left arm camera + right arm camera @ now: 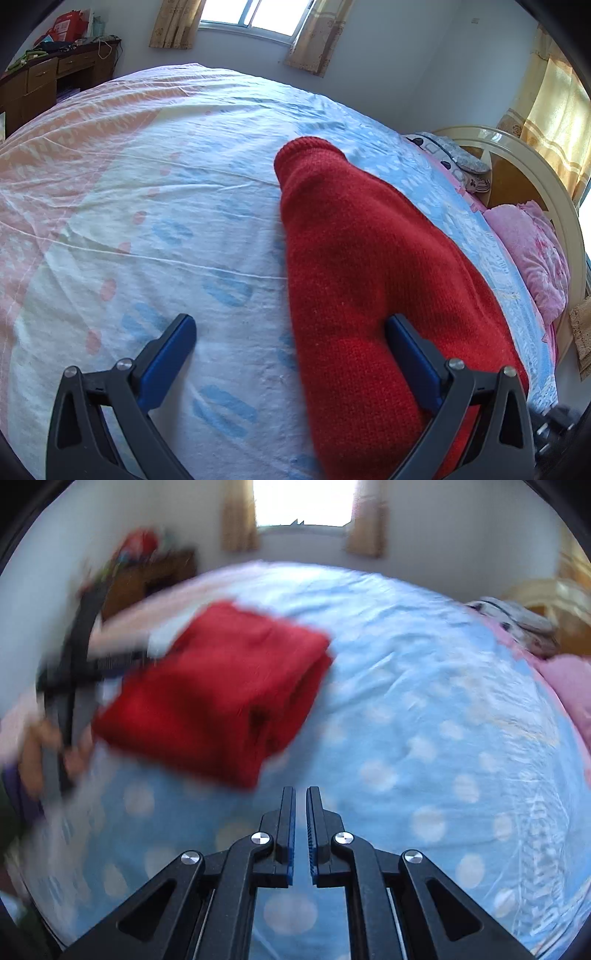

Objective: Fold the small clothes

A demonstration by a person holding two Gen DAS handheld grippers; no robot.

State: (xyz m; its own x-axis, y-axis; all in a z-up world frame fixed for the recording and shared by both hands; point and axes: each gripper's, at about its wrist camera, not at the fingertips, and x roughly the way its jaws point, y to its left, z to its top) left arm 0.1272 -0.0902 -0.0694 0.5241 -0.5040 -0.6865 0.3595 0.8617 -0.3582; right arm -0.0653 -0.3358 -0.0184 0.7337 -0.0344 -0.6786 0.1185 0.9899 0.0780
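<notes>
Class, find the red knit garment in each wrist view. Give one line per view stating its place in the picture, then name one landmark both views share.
Left wrist view: the red garment runs from centre down to the bottom right, passing under the right finger of the left gripper.
Right wrist view: folded, blurred, left of centre, beside the left gripper.
Shared landmark: the curtained window on the far wall.

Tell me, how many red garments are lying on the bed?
1. A single red knitted garment, folded, lies on the bedsheet, by the open left gripper's right finger. The right wrist view is blurred but shows it too. More could be out of frame.
</notes>
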